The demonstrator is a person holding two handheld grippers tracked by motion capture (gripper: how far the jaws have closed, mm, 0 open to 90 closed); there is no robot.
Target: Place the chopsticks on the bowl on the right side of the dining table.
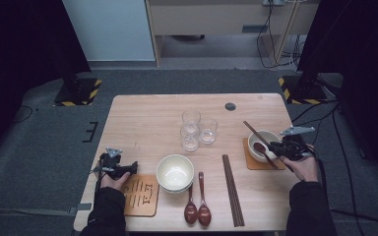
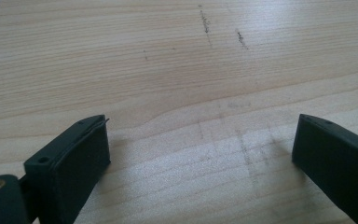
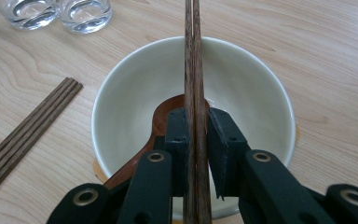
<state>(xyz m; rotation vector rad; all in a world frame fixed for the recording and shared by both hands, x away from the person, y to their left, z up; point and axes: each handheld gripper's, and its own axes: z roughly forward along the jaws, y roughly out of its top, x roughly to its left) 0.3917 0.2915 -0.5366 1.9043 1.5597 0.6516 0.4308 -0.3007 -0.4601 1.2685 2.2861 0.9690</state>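
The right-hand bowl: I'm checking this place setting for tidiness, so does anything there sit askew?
Yes. The chopsticks in the right gripper slant across the bowl, which sits on a mat with a spoon inside.

We find no legible wording: the wooden mat bears dark marks (too small for us to decipher).

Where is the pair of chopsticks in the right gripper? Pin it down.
In the right gripper view the pair of chopsticks is clamped in the right gripper, running across the bowl that holds a wooden spoon; in the high view that is the table's right side.
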